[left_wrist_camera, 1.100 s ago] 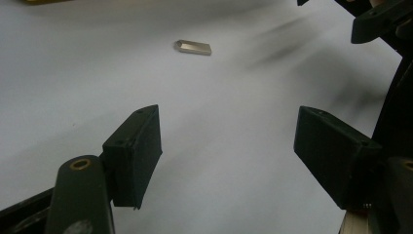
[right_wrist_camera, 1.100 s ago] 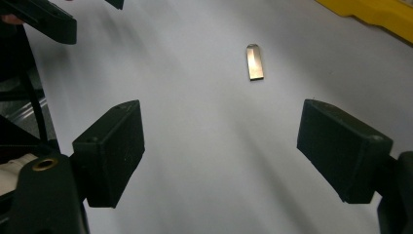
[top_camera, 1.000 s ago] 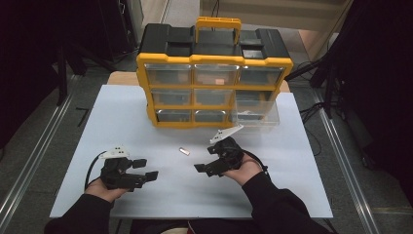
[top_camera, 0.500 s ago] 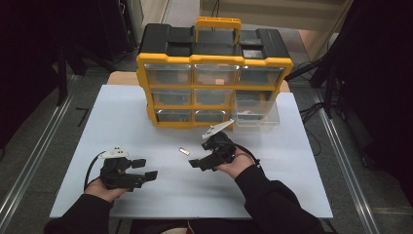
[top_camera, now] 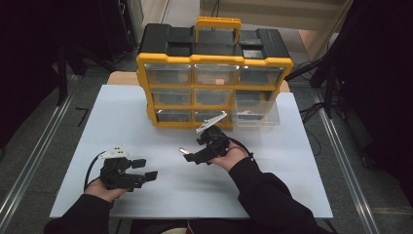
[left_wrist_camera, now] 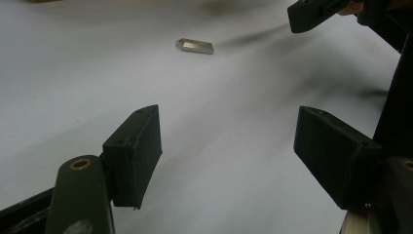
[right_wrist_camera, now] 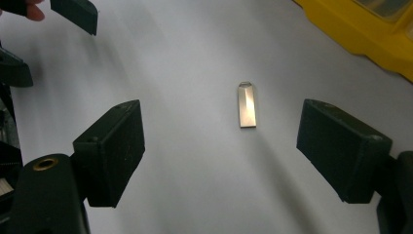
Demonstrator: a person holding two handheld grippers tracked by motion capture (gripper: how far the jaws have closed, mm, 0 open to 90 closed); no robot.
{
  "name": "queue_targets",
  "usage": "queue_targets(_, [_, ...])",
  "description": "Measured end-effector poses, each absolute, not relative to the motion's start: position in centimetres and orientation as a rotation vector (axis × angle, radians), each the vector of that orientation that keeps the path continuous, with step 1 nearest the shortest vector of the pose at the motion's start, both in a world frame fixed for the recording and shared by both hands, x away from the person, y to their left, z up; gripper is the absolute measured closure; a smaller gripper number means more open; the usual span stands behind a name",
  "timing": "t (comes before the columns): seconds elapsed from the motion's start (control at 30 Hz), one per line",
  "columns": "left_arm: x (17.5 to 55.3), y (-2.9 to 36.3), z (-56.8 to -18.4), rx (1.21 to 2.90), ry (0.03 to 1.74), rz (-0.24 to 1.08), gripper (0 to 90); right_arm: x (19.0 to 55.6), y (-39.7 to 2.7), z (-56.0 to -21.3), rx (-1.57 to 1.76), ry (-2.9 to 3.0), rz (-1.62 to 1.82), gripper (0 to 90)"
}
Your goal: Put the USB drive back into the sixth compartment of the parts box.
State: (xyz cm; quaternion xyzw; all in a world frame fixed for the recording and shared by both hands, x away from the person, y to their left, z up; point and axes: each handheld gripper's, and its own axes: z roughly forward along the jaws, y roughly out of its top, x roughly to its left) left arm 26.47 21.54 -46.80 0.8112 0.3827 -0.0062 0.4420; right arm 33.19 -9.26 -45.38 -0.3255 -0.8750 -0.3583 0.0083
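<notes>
A small flat silver metal stick (top_camera: 184, 150) (right_wrist_camera: 247, 105) (left_wrist_camera: 196, 46) lies on the white table (top_camera: 292, 161), in front of the organizer. My right gripper (top_camera: 191, 154) (right_wrist_camera: 219, 126) is open. Its jaws point left, and the stick lies just ahead of them, nearer the right-hand jaw, untouched. My left gripper (top_camera: 145, 168) (left_wrist_camera: 226, 129) rests open near the front left of the table, holding nothing. The stick lies well ahead of it.
A yellow and black drawer organizer (top_camera: 214, 83) (right_wrist_camera: 370, 34) with a yellow handle stands at the back centre. Its clear bottom right drawer (top_camera: 255, 114) is pulled out over the table. Dark stands and cables flank the table.
My right gripper has moved left and away from the person, so its open jaws now flank the approach to the metal stick. The left gripper and the stick have not moved.
</notes>
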Motion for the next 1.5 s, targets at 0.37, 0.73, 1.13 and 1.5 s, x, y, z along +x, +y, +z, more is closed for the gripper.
queue_targets(0.37, [26.5,21.6,-46.8,2.014,0.950,-0.014,26.8,34.8,-8.5,-45.9,-1.051,-2.719,-1.117,15.9])
queue_targets(0.73, [26.5,21.5,-46.8,2.014,0.947,-0.016,26.8,36.4,-7.5,-46.3,-1.080,-2.720,-1.099,21.3])
queue_targets(1.13, [26.5,21.6,-46.8,2.010,0.952,-0.014,26.8,36.7,-6.3,-46.7,-1.057,-2.754,-1.093,21.2])
queue_targets(1.5, [26.5,21.6,-46.8,2.010,0.950,-0.013,26.8,36.6,-5.8,-47.7,-1.071,-2.764,-1.063,21.3])
